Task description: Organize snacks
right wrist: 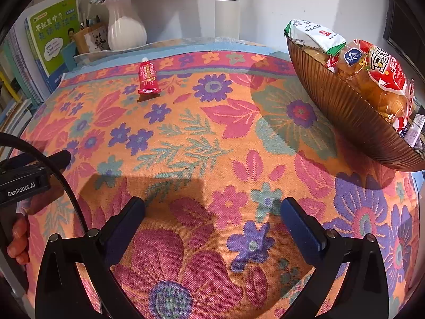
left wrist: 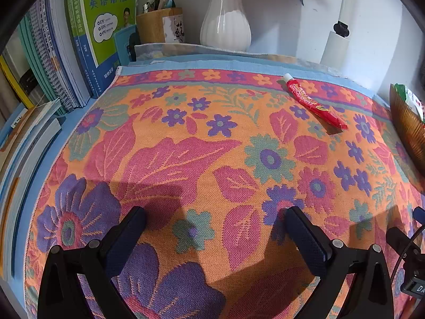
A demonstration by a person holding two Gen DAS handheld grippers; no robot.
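Note:
A red snack tube with a white cap [left wrist: 313, 101] [right wrist: 148, 77] lies flat on the floral cloth near its far edge. A brown ribbed bowl [right wrist: 353, 111] [left wrist: 406, 122] stands at the right, holding a green-and-white packet [right wrist: 314, 36] and a red-labelled bread bag [right wrist: 377, 79]. My left gripper [left wrist: 216, 222] hovers open over the cloth with nothing between its fingers. My right gripper [right wrist: 212, 212] is open wide and empty too, well short of the tube and left of the bowl. In the right wrist view the left gripper's body [right wrist: 24, 180] and a hand [right wrist: 18, 239] show at the left edge.
Books [left wrist: 79, 40] stand and lie stacked along the left. A white vase [left wrist: 225, 18] with flowers, a wooden pen holder [left wrist: 159, 25] and a white lamp post [right wrist: 227, 13] line the back wall. The floral cloth [left wrist: 212, 159] covers the table.

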